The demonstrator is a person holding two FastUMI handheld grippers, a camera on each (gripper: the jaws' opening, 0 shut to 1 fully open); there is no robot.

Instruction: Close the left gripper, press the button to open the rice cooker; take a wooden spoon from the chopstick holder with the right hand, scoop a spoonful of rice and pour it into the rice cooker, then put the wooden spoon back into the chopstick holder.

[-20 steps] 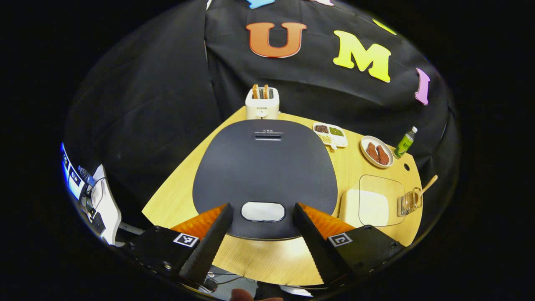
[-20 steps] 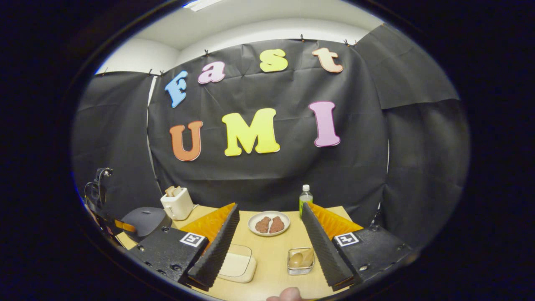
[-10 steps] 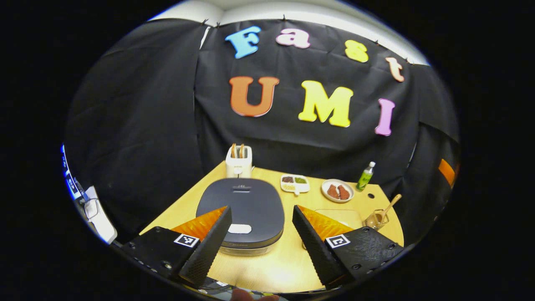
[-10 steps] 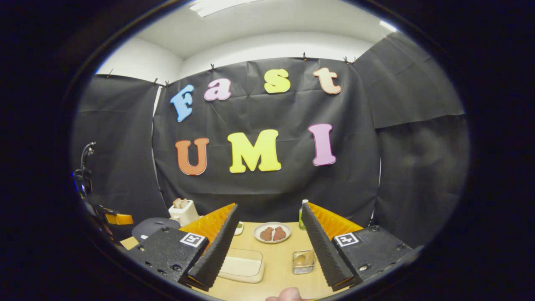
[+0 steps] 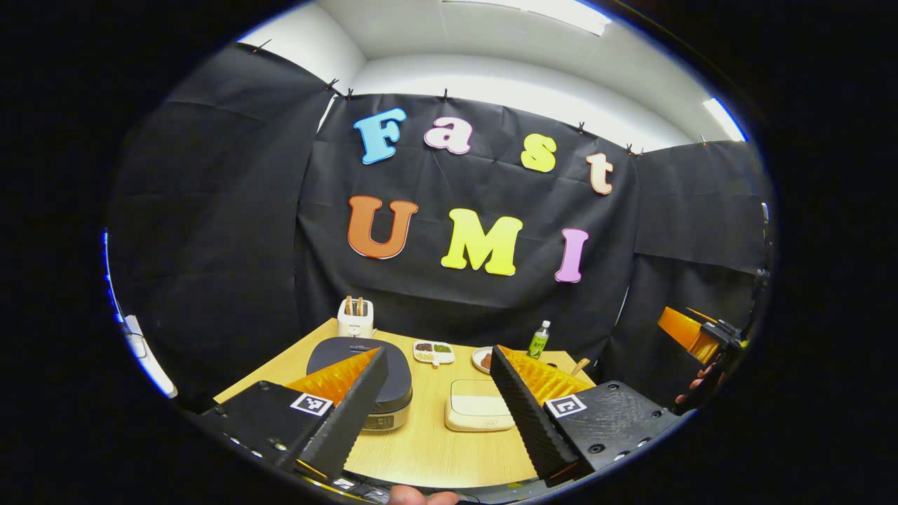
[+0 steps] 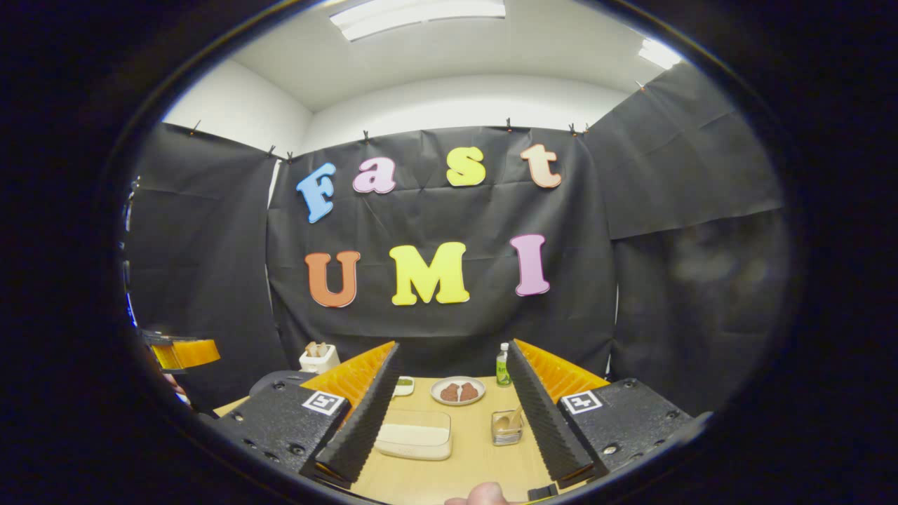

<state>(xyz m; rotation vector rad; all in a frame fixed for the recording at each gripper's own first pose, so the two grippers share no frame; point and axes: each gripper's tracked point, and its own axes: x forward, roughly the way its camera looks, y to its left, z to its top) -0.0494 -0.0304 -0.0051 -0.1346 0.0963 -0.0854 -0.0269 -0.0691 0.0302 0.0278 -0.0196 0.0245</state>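
Note:
The dark rice cooker (image 5: 398, 379) sits shut on the wooden table (image 5: 421, 449), half hidden behind one finger of my left gripper (image 5: 438, 353), which hangs open and well back from it. A lidded box of white rice (image 5: 477, 410) lies to the cooker's right. A wooden spoon handle (image 5: 581, 365) pokes up past the other finger. In the right gripper view, my right gripper (image 6: 452, 347) is open and holds nothing. The clear chopstick holder (image 6: 506, 428) with the spoon in it stands just inside its right finger, and the rice box (image 6: 414, 435) lies by its left finger.
A white toaster (image 5: 355, 319), a divided sauce dish (image 5: 433, 352), a plate of brown pieces (image 6: 458, 390) and a green bottle (image 6: 502, 365) line the table's far edge. The other gripper (image 5: 691, 333), held by a hand, shows at the far right.
Both grippers have drawn back and tilted up from the table. The left one was just above the cooker's lid button; it is now far off. The lid stays shut.

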